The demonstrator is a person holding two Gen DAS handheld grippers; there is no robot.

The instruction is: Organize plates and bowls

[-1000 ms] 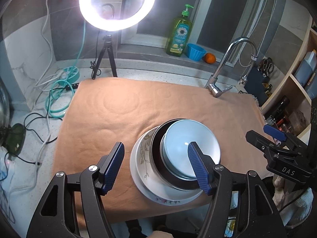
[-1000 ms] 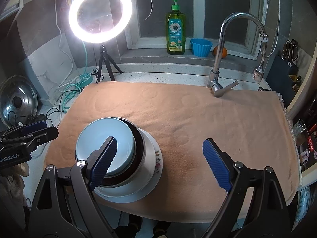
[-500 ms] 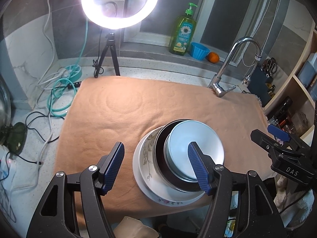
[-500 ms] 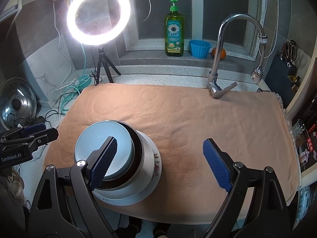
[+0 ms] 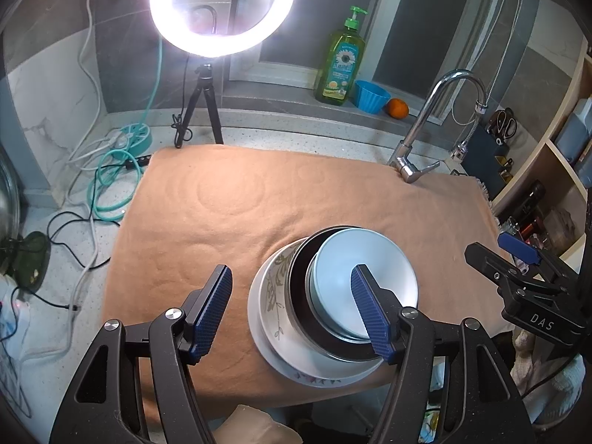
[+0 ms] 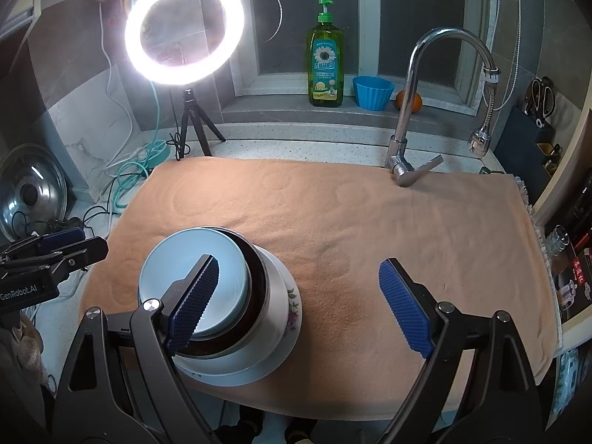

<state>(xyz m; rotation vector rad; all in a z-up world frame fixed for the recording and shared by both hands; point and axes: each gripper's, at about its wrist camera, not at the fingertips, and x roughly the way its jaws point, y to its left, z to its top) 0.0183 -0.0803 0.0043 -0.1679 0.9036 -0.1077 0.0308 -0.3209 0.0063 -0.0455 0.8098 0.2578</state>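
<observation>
A stack of dishes stands near the front edge of the orange towel (image 5: pixel 222 203) (image 6: pixel 388 222). A white floral plate (image 5: pixel 314 373) (image 6: pixel 240 373) is at the bottom, then a white floral bowl (image 5: pixel 273 296) (image 6: pixel 277 296), a dark bowl (image 5: pixel 298 288) (image 6: pixel 258 277), and a light blue bowl (image 5: pixel 370 255) (image 6: pixel 185 259) on top. My left gripper (image 5: pixel 292 310) hovers open above the stack's left side and holds nothing. My right gripper (image 6: pixel 299 305) is open wide, just right of the stack, also holding nothing. Each gripper shows at the edge of the other's view (image 5: pixel 518 277) (image 6: pixel 48 255).
A lit ring light on a tripod (image 6: pixel 185 29) stands at the back left beside loose cables (image 5: pixel 111 185). On the sill are a green soap bottle (image 6: pixel 325 66), a blue cup (image 6: pixel 373 92) and an orange (image 5: pixel 397 108). A faucet (image 6: pixel 407 129) rises at the back right; shelves (image 5: pixel 547 185) line the right side.
</observation>
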